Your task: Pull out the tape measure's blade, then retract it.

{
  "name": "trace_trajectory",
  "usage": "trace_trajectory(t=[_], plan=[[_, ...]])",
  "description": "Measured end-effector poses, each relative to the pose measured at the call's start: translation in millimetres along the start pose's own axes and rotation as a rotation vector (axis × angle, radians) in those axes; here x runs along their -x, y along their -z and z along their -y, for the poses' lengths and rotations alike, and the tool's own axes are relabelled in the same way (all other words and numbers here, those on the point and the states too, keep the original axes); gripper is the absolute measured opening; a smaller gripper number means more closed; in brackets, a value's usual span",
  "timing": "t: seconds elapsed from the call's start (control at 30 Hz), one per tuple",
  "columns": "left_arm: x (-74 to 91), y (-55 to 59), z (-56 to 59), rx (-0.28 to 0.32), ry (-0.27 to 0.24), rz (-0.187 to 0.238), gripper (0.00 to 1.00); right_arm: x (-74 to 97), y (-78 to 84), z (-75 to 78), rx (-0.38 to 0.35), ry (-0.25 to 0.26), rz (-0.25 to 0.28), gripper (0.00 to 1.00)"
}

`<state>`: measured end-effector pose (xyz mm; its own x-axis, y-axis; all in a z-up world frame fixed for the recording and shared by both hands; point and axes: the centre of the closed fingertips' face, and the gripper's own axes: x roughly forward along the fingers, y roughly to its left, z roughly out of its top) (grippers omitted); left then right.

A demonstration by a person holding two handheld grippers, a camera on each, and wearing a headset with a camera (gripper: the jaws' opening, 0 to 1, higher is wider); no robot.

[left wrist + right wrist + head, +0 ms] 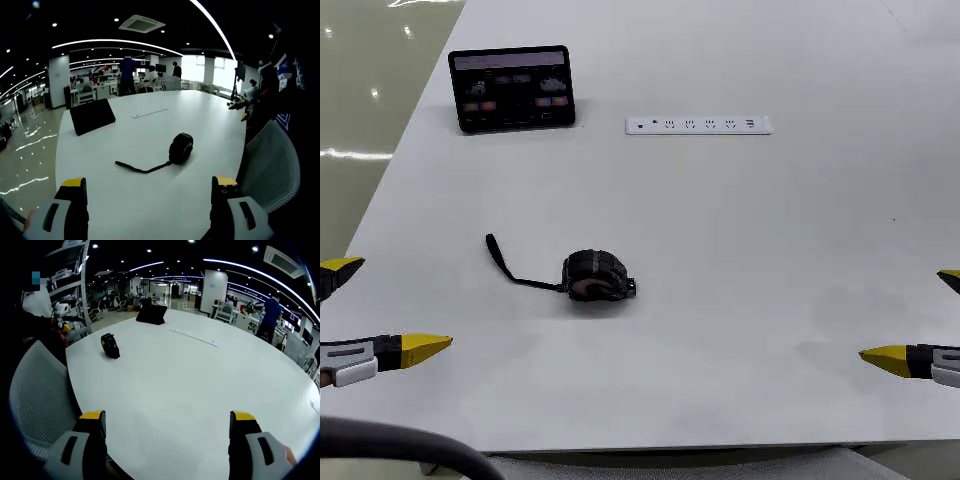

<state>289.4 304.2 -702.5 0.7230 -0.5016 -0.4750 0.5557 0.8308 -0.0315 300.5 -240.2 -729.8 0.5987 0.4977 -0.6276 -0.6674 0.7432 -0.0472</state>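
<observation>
Tape measure [597, 277], head view: we find it lying on the white table [750, 250], ahead of both grippers and between them. It is nearer the left gripper [380, 305] than the right gripper [920, 318] and touches neither.
Strap [505, 262], head view: black, flat on the table, trailing from the case toward the left gripper's side.
Blade tip [632, 288], head view: a small tab sits against the case on the side facing the right gripper; we record the blade as not yet pulled out.
Left gripper, head view: yellow-tipped jaws stand well apart with nothing between them.
Right gripper, head view: jaws likewise spread and holding nothing.
Tablet [512, 88], head view: stands beyond the tape measure, far from both grippers, toward the left gripper's side.
Power strip [699, 124], head view: lies flat beyond the tape measure, well apart from both grippers.
Tape measure, left gripper view: ahead of the jaws, between their lines and closer to the right-hand jaw, well clear of both tips. The strap runs toward the left-hand jaw's side.
Jaws, left gripper view: spread wide over bare table.
Chair [270, 165], left gripper view: mesh back, just off the right-hand jaw at the table's edge.
Tape measure, right gripper view: far ahead, out past the left-hand jaw's side, near the table's edge.
Jaws, right gripper view: spread wide, with bare table between them.
</observation>
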Motion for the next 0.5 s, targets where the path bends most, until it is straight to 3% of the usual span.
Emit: trace_trajectory(t=[0.5], plan=[[-2.0,-1.5,0.7,-0.003,0.010,-0.002,1.00,4.2,-0.6,3.3,0.016,0.016,0.006,1.00]])
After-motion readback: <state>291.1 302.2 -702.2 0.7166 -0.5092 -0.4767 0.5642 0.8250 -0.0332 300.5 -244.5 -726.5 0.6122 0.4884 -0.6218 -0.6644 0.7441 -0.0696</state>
